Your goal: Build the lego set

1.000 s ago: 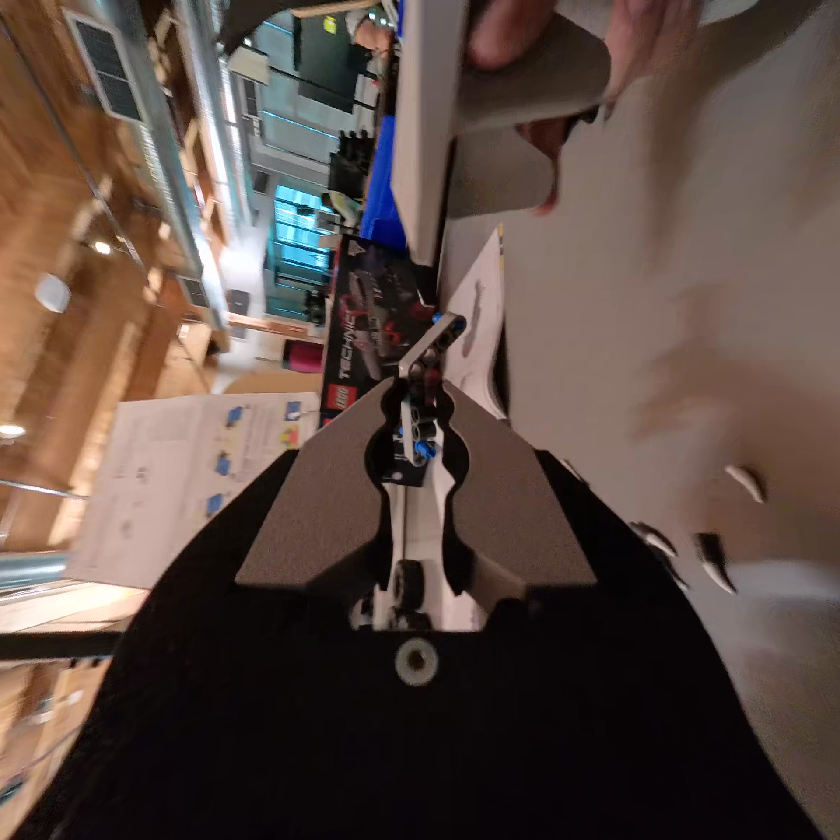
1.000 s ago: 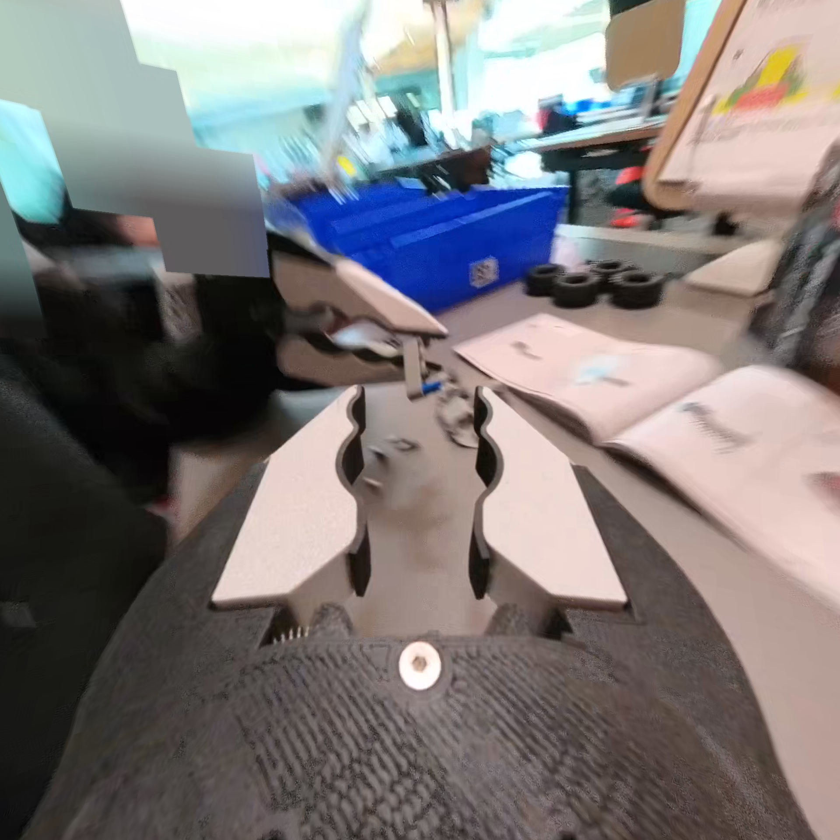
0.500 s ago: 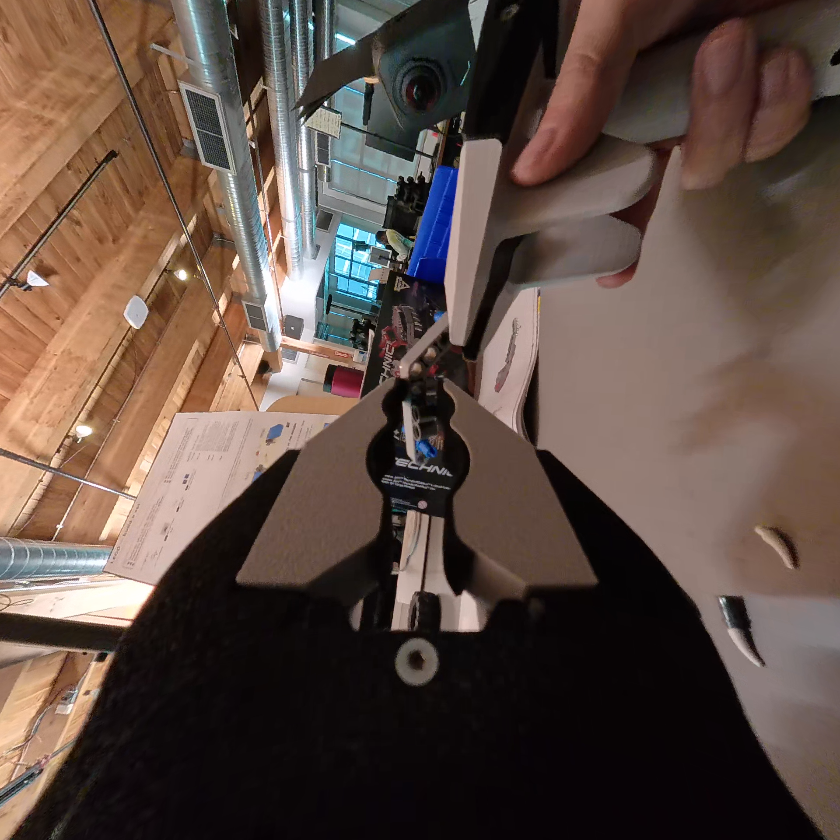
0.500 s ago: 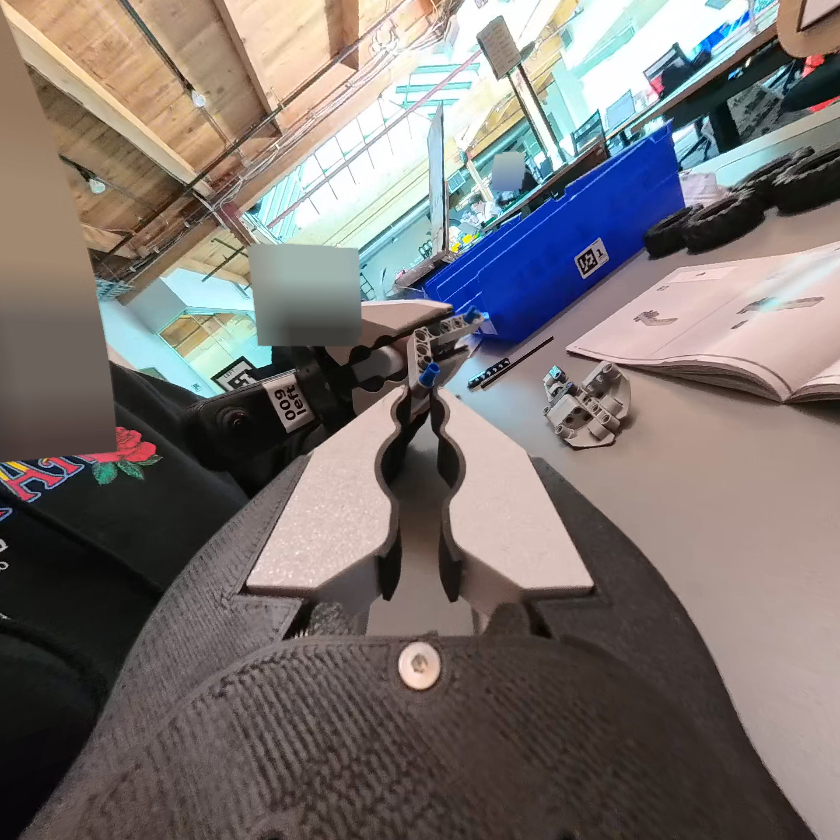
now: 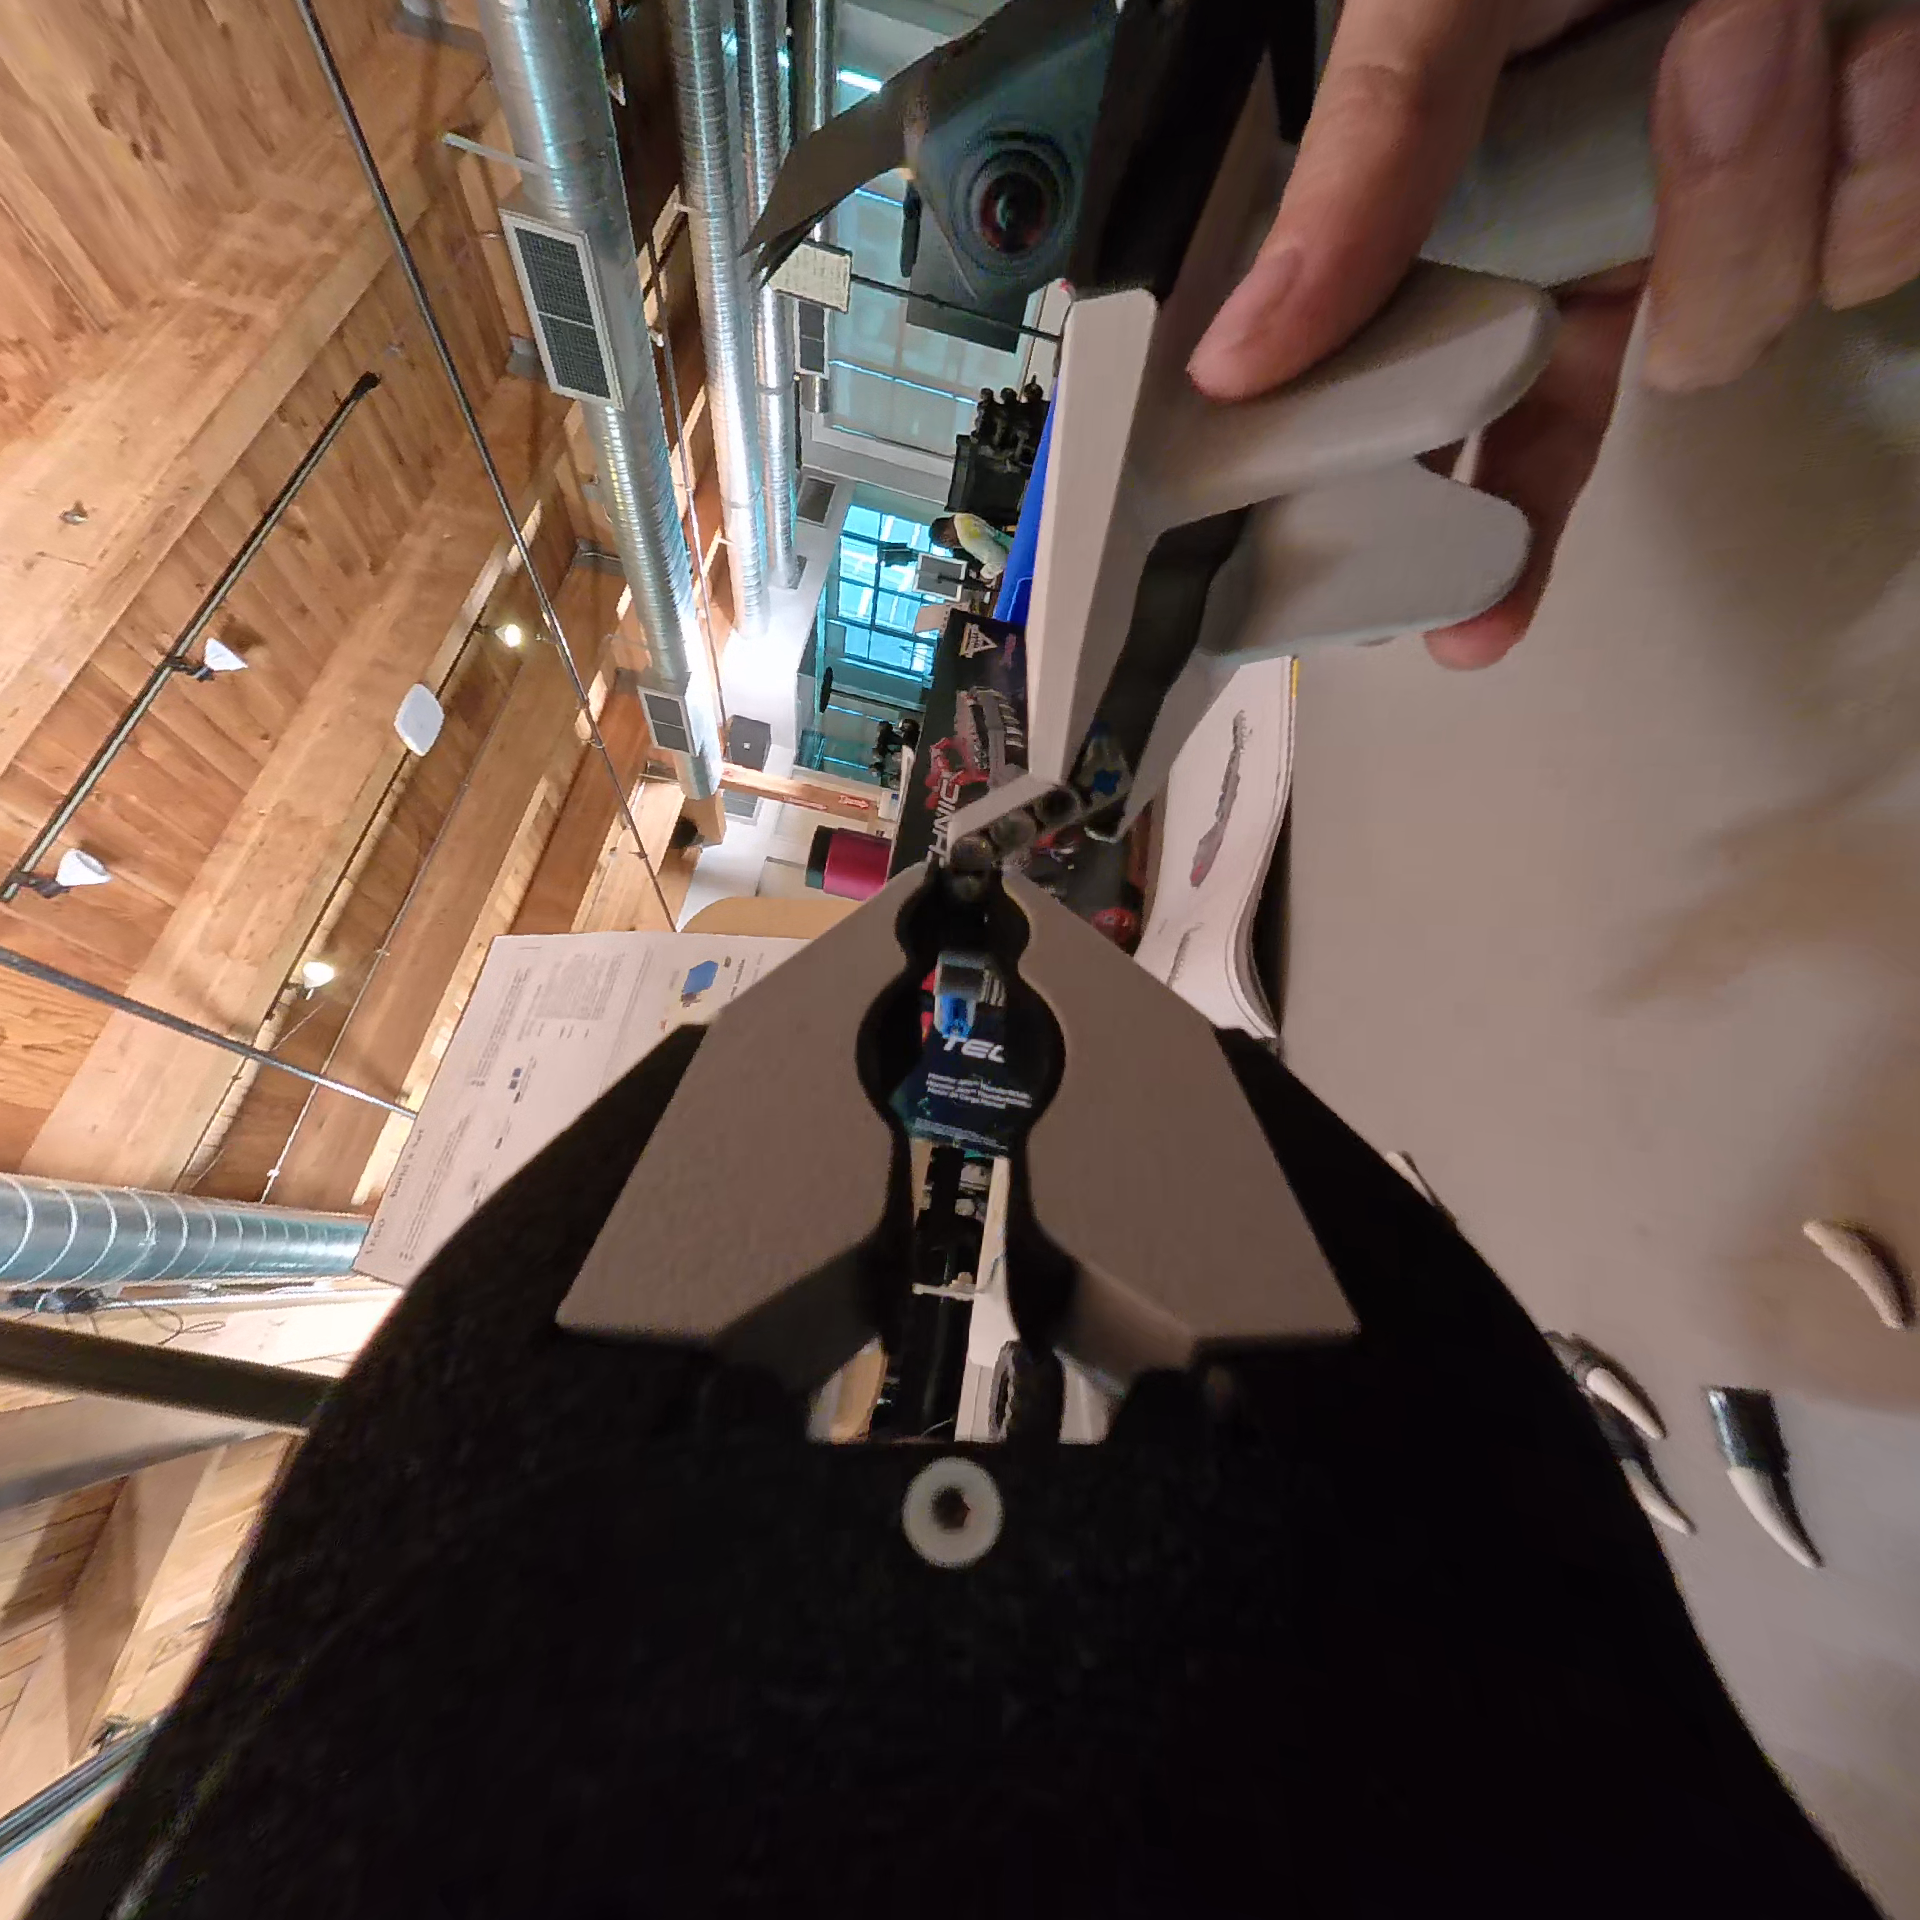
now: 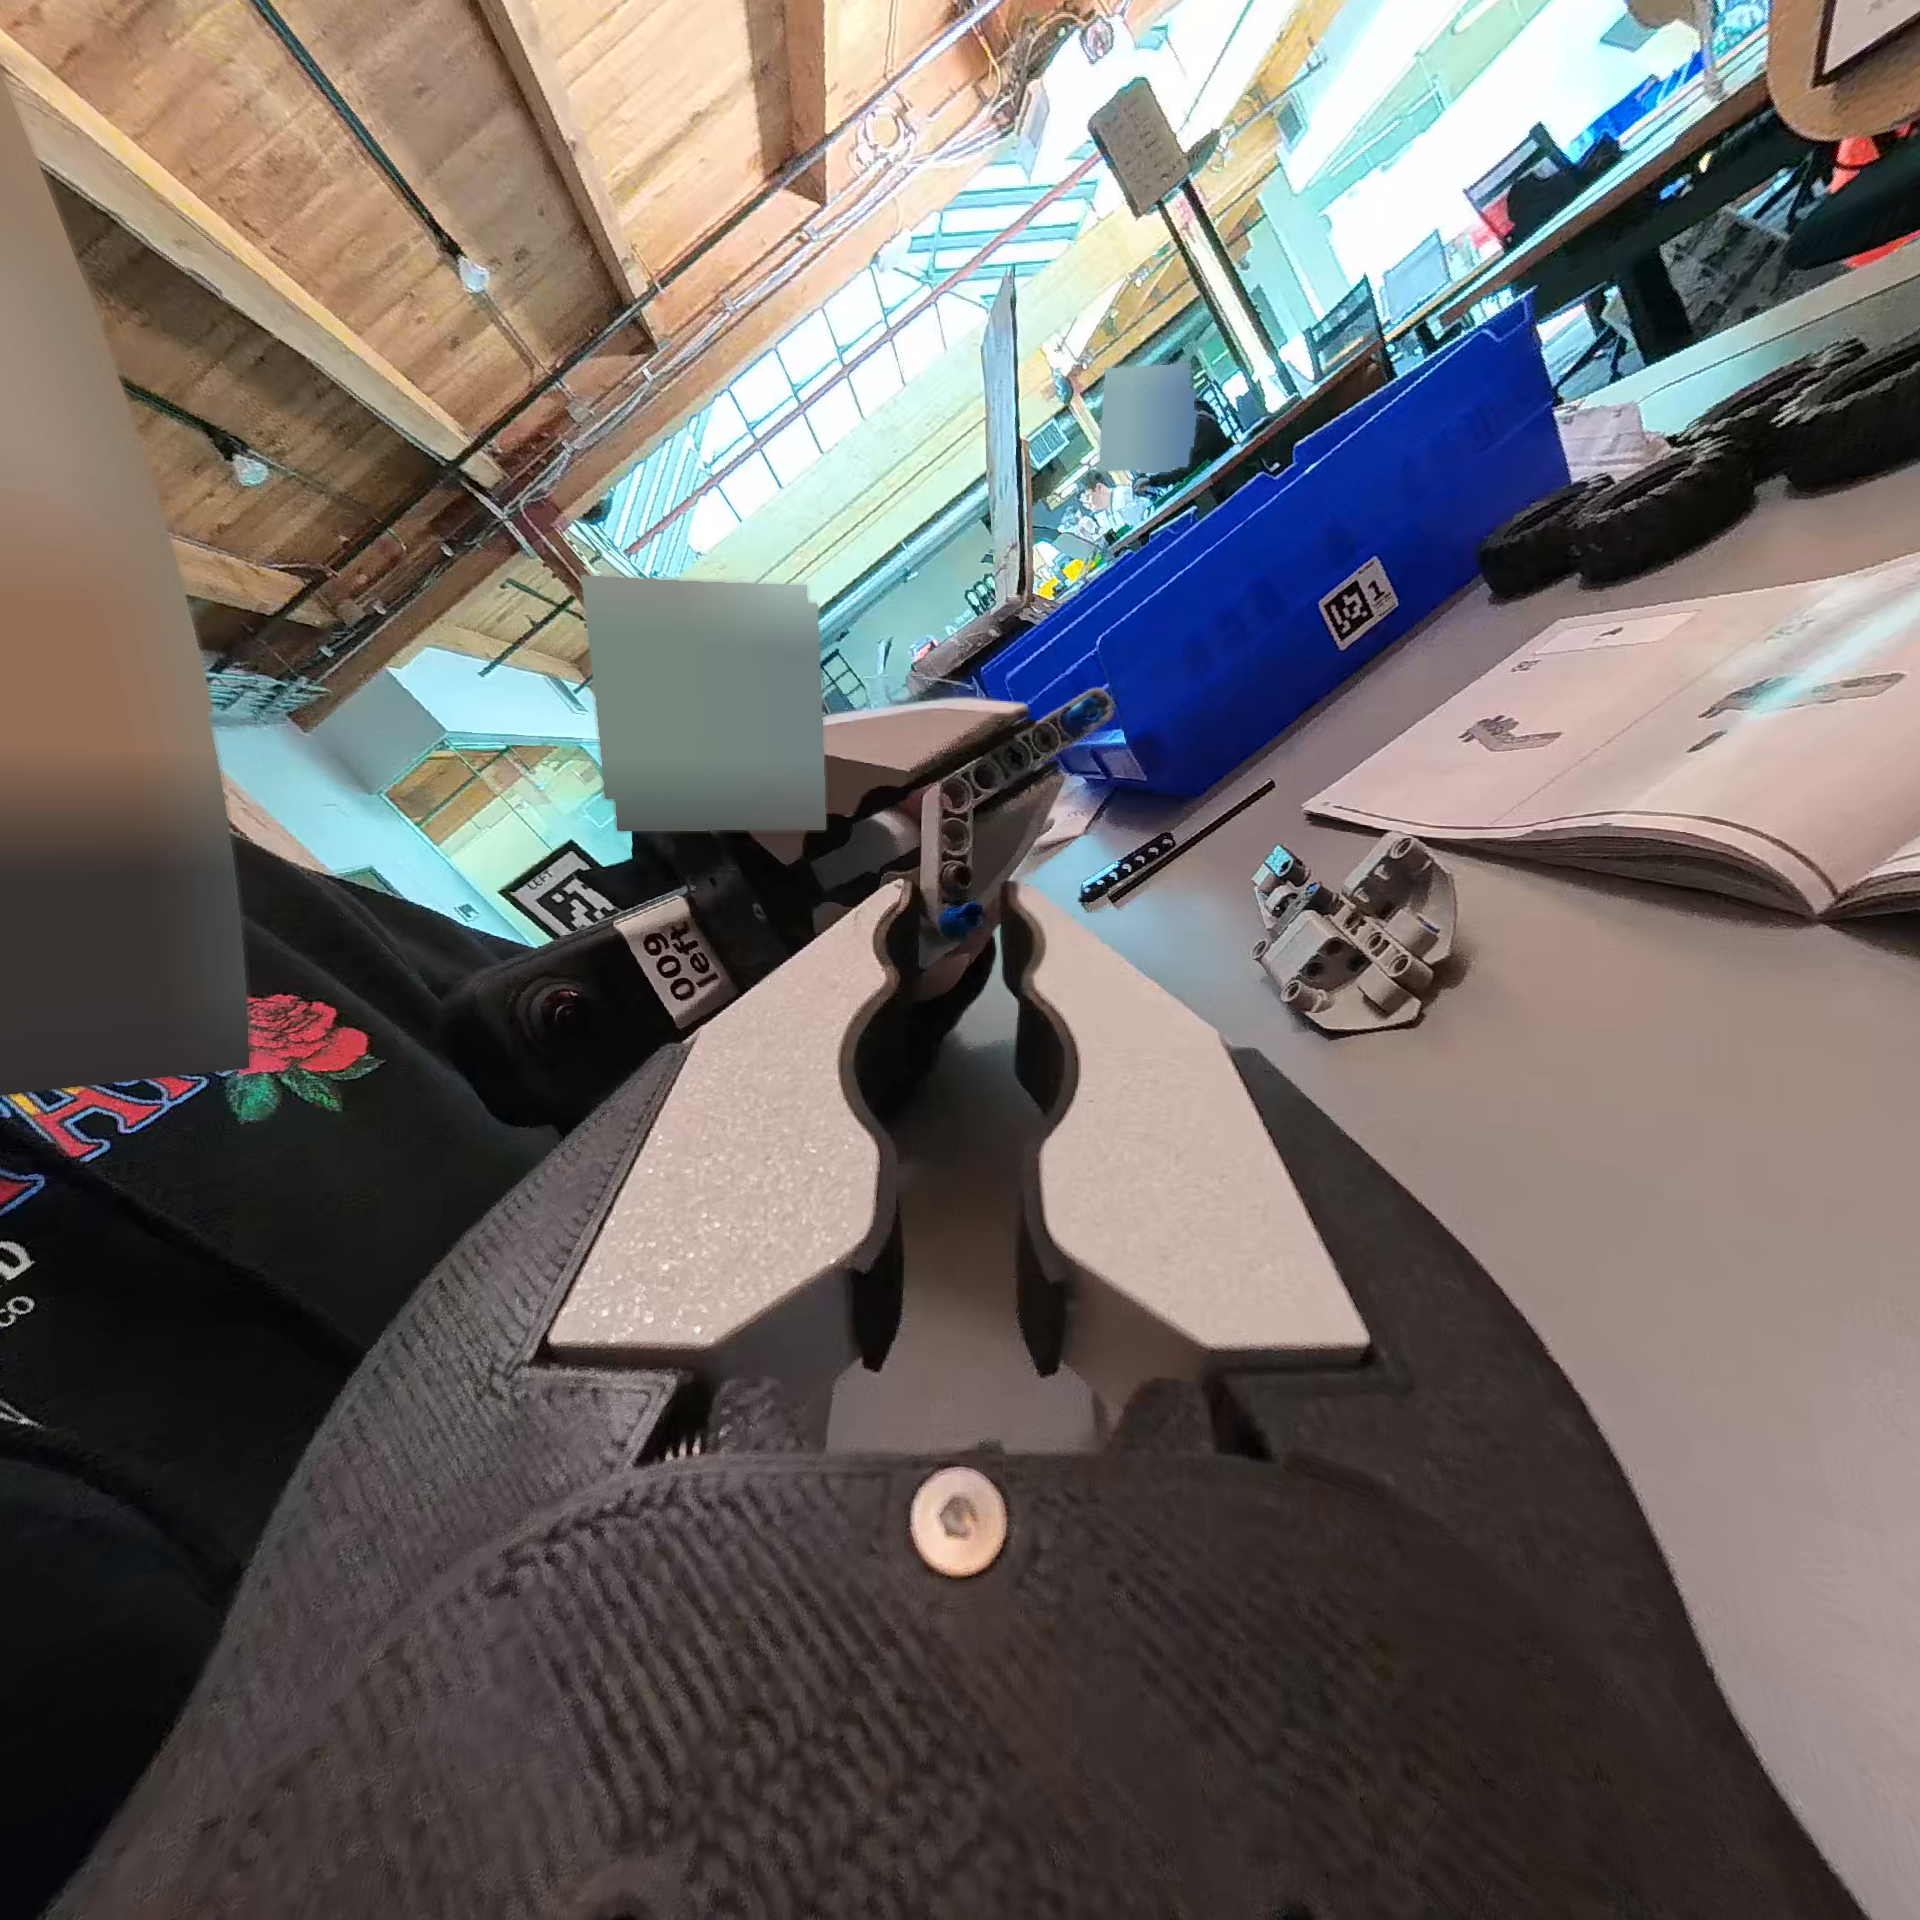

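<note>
My left gripper (image 5: 966,883) is shut on a grey L-shaped lego beam (image 5: 1013,821) with blue pins, held up off the table. In the right wrist view the left gripper (image 6: 1023,758) clamps the beam's long arm, and the beam's short arm (image 6: 951,852) hangs down. My right gripper (image 6: 954,899) has its jaws a narrow gap apart around that lower end and its blue pin (image 6: 961,916); a sliver of space shows beside the pin. The right gripper also shows in the left wrist view (image 5: 1086,805), held by a hand (image 5: 1351,208).
On the grey table (image 6: 1558,1195) lie a grey sub-assembly (image 6: 1351,945), a thin black beam and axle (image 6: 1143,852), an open instruction booklet (image 6: 1662,748), a blue bin (image 6: 1299,623) and black tyres (image 6: 1662,499). Claw-shaped pieces (image 5: 1756,1475) lie near the left gripper. Both grippers' tips are close together, under 4 cm apart.
The right gripper came in wide open, narrowed its jaws around the beam's lower end and pin, and now stands slightly wider. The left gripper kept its hold and both rose.
</note>
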